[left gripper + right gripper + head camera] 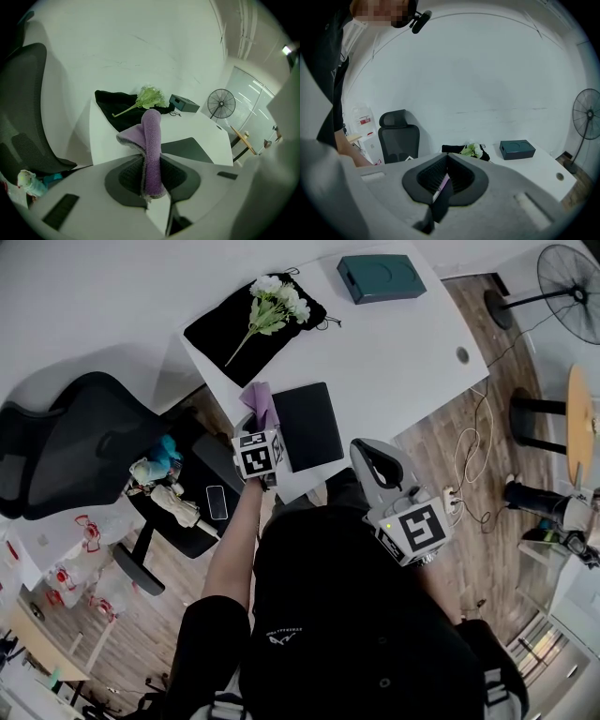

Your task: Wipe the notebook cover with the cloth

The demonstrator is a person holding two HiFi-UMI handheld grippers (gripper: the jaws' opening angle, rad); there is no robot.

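Two grippers show in the head view. The left gripper (262, 426) reaches over the near edge of the white table (403, 343). A purple cloth (261, 401) sticks out at its 12 o'clock, and the black notebook (307, 425) lies flat just beside it at 3 o'clock. The right gripper (371, 454) hangs at the notebook's 5 o'clock, apart from it.

Left gripper view: the jaws pinch the cloth (151, 140), which stands upright between them. The notebook (194, 149) is at 2 o'clock.

Right gripper view: the jaws are pressed together with nothing held, and flowers (472, 151) lie at 1 o'clock beyond them.
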